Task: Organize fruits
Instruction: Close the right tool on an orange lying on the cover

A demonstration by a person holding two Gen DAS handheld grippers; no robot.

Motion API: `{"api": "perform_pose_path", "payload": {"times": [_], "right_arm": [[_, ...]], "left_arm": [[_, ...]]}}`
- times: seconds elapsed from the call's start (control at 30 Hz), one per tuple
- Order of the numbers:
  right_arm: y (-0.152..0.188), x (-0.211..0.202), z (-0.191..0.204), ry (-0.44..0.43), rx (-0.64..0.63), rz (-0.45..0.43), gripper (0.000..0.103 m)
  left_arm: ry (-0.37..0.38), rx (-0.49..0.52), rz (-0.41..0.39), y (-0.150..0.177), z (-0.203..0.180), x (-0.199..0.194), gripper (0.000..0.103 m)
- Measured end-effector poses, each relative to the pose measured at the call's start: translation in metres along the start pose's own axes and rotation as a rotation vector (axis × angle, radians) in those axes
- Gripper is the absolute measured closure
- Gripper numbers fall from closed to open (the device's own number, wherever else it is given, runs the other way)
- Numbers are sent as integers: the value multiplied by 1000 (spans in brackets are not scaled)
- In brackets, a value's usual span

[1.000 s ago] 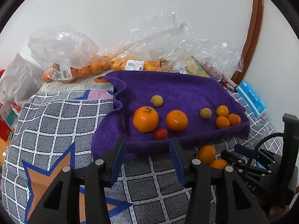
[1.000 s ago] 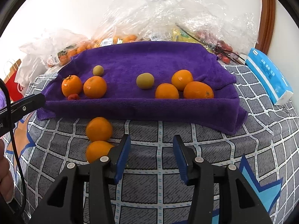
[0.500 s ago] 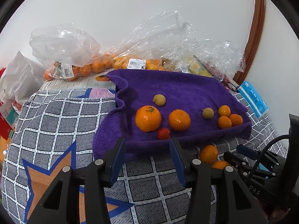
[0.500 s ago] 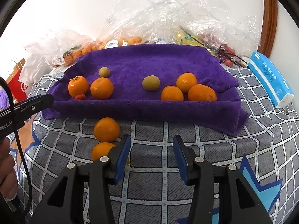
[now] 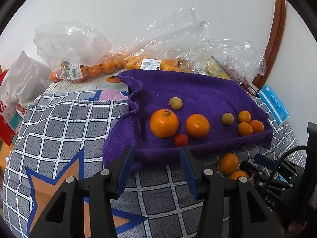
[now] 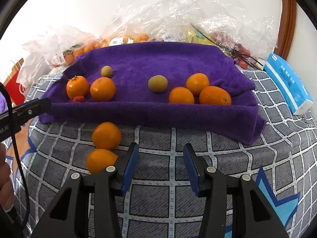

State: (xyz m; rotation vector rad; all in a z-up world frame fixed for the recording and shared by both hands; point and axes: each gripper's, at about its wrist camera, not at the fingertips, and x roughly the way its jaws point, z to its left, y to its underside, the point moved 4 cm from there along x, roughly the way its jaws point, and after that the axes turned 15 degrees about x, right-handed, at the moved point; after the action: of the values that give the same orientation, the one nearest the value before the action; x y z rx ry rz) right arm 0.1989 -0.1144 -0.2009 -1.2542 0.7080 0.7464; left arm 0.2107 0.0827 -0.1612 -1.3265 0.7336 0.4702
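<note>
The left gripper (image 5: 156, 165) hangs over the near edge of the purple towel (image 5: 198, 93), its blue-padded jaws apart with nothing between them; the right gripper (image 6: 160, 163) hovers above the grey checked cloth (image 6: 198, 158), jaws likewise spread and empty. On the towel, toward the left, a stemmed orange (image 5: 164, 123) sits beside a second orange (image 5: 197, 125), with a small red fruit (image 5: 180, 140) just near of the gap between them and a small yellow-green fruit (image 5: 176, 103) just beyond; toward the right, another yellow-green fruit (image 6: 157, 83) lies left of three oranges (image 6: 198, 92) that touch in a cluster. Two loose oranges (image 6: 106, 135) rest off the towel on the checked cloth, one just near of the other, immediately left of the right gripper's left finger. Behind the towel, clear plastic bags (image 5: 79, 45) of small oranges stand against the wall; a blue tissue pack (image 6: 287, 83) lies at the far right.
</note>
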Motion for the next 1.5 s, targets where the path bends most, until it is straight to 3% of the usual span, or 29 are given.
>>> {"api": "perform_pose_path", "payload": {"times": [0.37, 0.63, 0.73, 0.93, 1.5], "right_arm": [[2, -9, -2, -24, -34, -10, 57], [1, -35, 16, -179, -37, -29, 57], [7, -32, 28, -226, -61, 1, 57], [21, -14, 43, -203, -122, 64, 57], [23, -29, 26, -166, -93, 6, 60]], "left_arm": [[-29, -23, -3, 1, 7, 3, 56], [-42, -19, -6, 2, 7, 4, 56], [-48, -18, -7, 2, 9, 4, 56], [-69, -32, -6, 3, 16, 4, 56], [-18, 25, -7, 2, -3, 3, 56]]}}
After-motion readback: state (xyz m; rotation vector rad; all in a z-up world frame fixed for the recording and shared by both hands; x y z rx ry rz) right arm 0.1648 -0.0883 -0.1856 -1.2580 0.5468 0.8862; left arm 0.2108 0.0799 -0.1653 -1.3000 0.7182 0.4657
